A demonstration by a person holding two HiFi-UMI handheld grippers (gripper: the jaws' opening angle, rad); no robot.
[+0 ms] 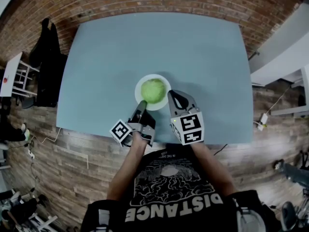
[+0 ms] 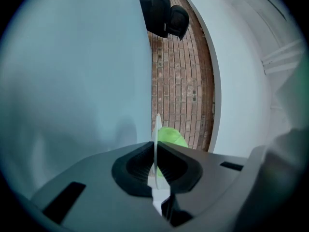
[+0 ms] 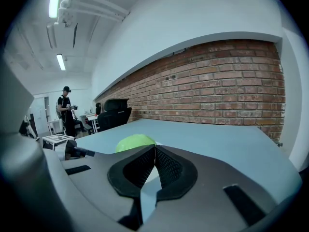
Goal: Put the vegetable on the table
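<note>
While the vegetable (image 1: 153, 90) lies on its plate (image 1: 138, 92), progress: nothing has reached the bare table (image 1: 159, 42).
Vegetable's place: on the white plate, close to the table's near edge, about mid-width.
Left gripper (image 2: 155, 151): clamped on the plate's near rim.
Right gripper (image 3: 154, 151): jaws pressed together, empty, just beside the plate's right rim.
Remaining: probably the whole transfer, meaning grasp the vegetable, lift it, set it on the tabletop.

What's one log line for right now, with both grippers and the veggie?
left gripper: shut on plate rim | right gripper: shut, empty | vegetable: on plate | task: vegetable not yet on table
</note>
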